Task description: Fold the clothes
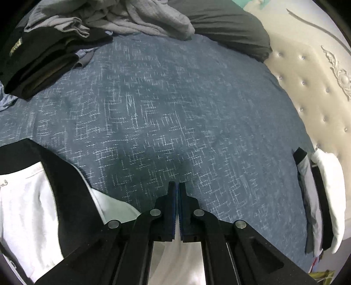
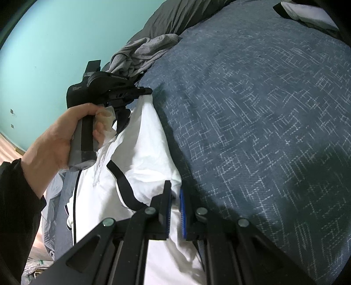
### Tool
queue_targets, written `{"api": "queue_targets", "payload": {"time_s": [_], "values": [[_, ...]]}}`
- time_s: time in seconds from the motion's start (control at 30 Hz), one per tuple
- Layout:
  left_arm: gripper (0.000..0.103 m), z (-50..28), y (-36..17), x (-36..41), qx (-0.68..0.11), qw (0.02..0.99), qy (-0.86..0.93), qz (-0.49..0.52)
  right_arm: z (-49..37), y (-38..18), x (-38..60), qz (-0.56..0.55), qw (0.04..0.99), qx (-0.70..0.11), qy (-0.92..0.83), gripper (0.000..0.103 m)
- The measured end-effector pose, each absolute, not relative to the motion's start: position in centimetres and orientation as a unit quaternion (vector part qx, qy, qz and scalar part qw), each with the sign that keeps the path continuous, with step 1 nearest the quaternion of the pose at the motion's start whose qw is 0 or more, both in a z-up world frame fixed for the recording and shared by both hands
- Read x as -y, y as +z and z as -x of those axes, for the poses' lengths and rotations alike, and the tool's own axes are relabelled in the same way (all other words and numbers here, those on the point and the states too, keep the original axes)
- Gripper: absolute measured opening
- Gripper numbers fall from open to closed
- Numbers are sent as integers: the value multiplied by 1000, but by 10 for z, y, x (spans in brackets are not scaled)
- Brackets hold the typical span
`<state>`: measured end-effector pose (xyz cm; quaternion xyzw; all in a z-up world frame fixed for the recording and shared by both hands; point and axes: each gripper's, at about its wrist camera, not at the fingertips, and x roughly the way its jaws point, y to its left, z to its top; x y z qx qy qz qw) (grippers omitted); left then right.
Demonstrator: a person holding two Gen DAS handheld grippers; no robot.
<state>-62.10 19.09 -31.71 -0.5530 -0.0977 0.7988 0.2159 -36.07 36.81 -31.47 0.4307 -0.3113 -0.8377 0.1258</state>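
Left claw (image 1: 177, 186): pinched on white jacket (image 1: 26, 197). Right claw (image 2: 175, 193): narrow, clamping same jacket; blue bedspread (image 2: 263, 109) ahead.

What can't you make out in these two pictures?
Left wrist view: the white jacket runs off the bottom edge and under the left claw.
Left wrist view: the print on the black clothes is too small to read.
Right wrist view: the right claw covers the jacket's lower part.
Right wrist view: the top edge cuts off a folded pile.
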Motion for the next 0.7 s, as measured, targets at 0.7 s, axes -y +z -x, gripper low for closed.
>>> {"api": "queue_targets", "payload": {"time_s": [0.7], "values": [[42,523,-288,-102,65,250,790,556,363,-316,-369,-433,119,315,-836,6]]}}
